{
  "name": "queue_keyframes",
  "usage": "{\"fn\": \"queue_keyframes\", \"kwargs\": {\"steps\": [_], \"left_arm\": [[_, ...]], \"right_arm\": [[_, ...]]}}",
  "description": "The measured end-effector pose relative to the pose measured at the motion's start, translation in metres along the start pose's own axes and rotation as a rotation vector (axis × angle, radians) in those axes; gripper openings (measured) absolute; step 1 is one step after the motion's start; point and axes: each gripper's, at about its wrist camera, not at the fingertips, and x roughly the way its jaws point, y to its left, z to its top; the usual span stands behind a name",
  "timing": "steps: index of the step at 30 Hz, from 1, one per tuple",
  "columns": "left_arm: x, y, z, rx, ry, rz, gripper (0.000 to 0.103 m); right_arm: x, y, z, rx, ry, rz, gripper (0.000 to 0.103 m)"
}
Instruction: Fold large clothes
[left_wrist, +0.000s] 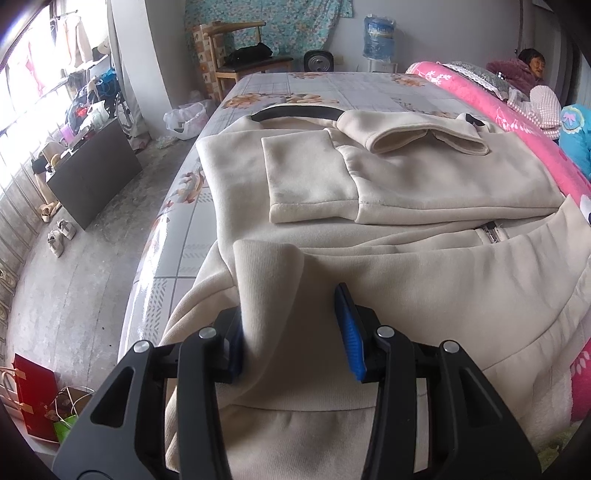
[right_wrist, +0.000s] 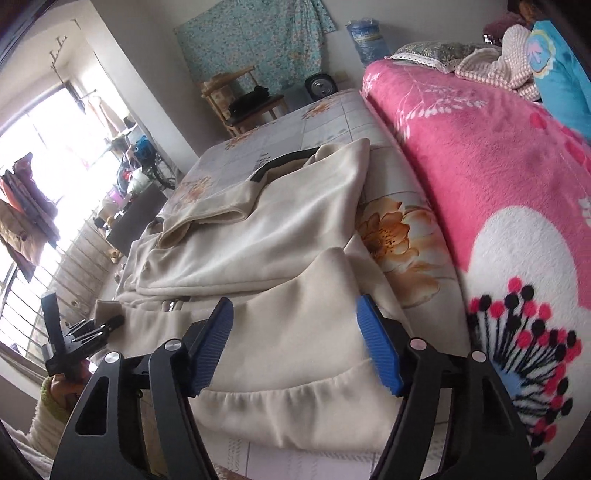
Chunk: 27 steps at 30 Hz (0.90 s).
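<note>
So the left gripper (left_wrist: 295, 328) has its fingers (left_wrist: 349, 328) partly spread with a raised fold of the cream jacket (left_wrist: 388, 177) standing between them. The cloth sits against the left pad, but there's a clear gap to the right pad, so I can't tell if it's really pinched or just propped up there. My guess is that the fold is being kept lifted so the near part can go over the rest.

The right gripper (right_wrist: 295, 339) hangs over the jacket's hem near the near edge of the bed (right_wrist: 332, 110). Its fingers (right_wrist: 380, 343) are spread and nothing is between them, only cloth lying below. It looks lined up to take hold of the hem, though that's just my read.

The jacket is spread across the middle of the bed with both sleeves (left_wrist: 314, 184) already laid in across the body, zipper (left_wrist: 489, 232) showing and the dark collar (left_wrist: 295, 110) at the far end. So it's partly folded, I'd say.

It lies on a glossy flowered sheet. A pink blanket (right_wrist: 461, 147) runs along the right edge. Beyond the far edge there's a wooden chair (left_wrist: 236, 55) and a water jug (left_wrist: 378, 37). A bright window with hanging clothes is off to the left, with shoes (left_wrist: 61, 234) on the bare floor.
</note>
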Motion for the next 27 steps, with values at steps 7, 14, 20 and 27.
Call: {"fn": "queue_keyframes", "kwargs": {"steps": [7, 14, 20, 27], "left_arm": [[0.001, 0.004, 0.001, -0.007, 0.005, -0.025, 0.042], [0.002, 0.008, 0.000, -0.033, 0.005, -0.056, 0.042], [0.003, 0.009, 0.000, -0.030, 0.000, -0.065, 0.042], [0.002, 0.010, -0.002, -0.025, -0.011, -0.072, 0.042]], "right_arm": [[0.025, -0.017, 0.014, 0.039, 0.040, -0.045, 0.046], [0.036, -0.021, 0.013, 0.063, 0.079, -0.047, 0.041], [0.019, -0.013, 0.001, 0.019, 0.117, -0.084, 0.041], [0.034, -0.005, -0.001, -0.036, 0.155, -0.177, 0.026]]}}
